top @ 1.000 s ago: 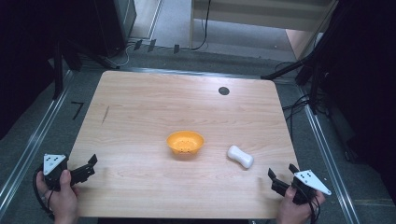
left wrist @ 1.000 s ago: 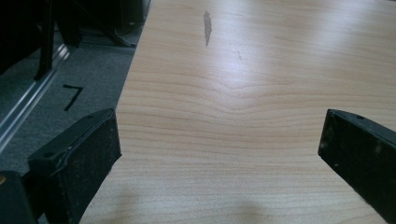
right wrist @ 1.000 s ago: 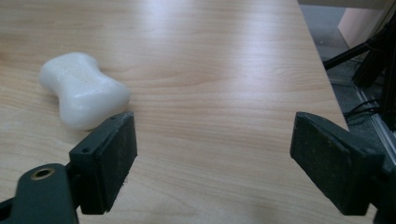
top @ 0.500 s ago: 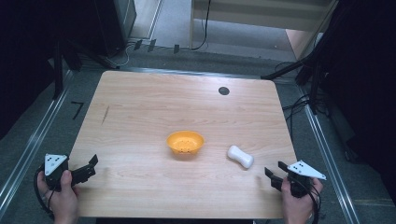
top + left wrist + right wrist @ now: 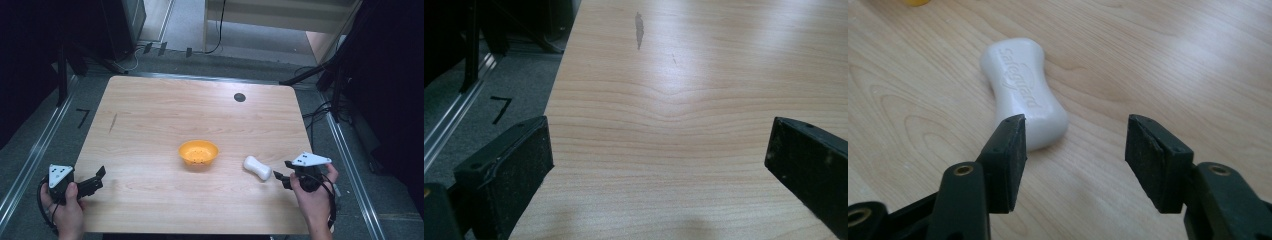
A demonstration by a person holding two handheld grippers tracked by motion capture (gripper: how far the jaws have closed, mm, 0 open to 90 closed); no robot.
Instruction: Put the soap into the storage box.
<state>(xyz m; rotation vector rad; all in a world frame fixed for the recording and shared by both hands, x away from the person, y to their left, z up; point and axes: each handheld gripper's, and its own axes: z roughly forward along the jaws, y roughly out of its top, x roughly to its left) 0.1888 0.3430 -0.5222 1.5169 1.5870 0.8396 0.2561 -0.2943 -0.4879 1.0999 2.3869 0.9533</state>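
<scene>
table: light wood, dark smudge | floor: grey carpet, metal rails | surroundings: dark, cables

Table: bowl near the middle, soap bar just right of it, right gripper beside the soap, left gripper at the near-left corner.

Right claw jaws parted, nothing between them; white soap bar lies on wooden worktop just beyond left jaw.
</scene>
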